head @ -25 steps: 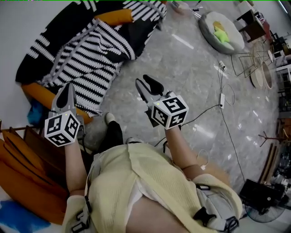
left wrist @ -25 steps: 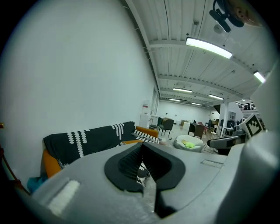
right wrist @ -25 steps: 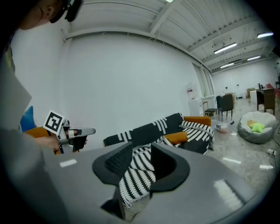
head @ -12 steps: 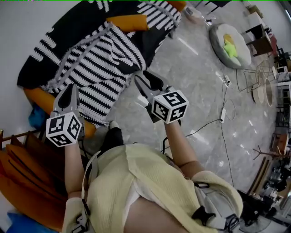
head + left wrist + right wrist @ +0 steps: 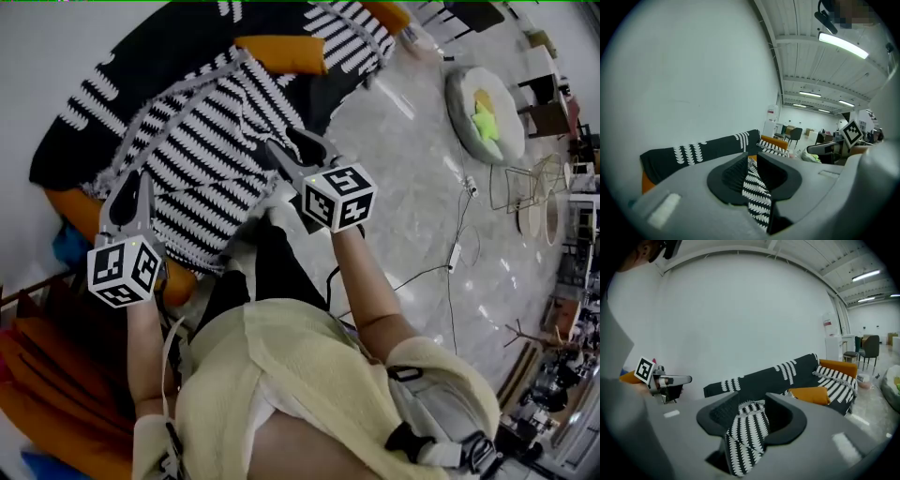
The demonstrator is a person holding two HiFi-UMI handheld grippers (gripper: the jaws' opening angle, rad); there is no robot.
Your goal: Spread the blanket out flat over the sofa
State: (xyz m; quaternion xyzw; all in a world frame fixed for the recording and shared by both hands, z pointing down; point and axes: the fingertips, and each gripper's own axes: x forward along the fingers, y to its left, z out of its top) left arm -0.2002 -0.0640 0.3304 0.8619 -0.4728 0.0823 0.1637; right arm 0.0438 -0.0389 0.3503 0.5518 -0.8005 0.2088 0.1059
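Item: blanket (image 5: 197,141), black with white stripe pattern, fringed edge.
Location: upper left of the head view, lying over the sofa (image 5: 70,204). It is rumpled, with ridges across the middle. Orange upholstery shows bare at the left end and under the near edge.
Left claw (image 5: 751,164): pressed close on a thin fold of blanket, which runs between the pads and hangs below them.
Right claw (image 5: 752,411): jaws have just been widening. A thick bunch of blanket fills the gap and touches both pads, so the hold looks light.
Cushion (image 5: 281,53): orange, upper centre of the head view, apparently lying on the blanket.
Step in hand (judged): bringing the near edge to the sofa front, one claw on each part of it, to take out slack.
Method (judged): keep the claws level with each other and well apart, so the edge runs taut between them. Draw outward along the edge before lowering. Lay it over the seat front, then let go with both together.
Caution (judged): if the right hold gives first, that side drops and leaves a slanting crease, so firm it up or set it down promptly. The cushion would pin the cloth, and the ridges beside it will want smoothing afterwards.
Progress (judged): partway, since the sofa is largely covered but the blanket is not yet flat.
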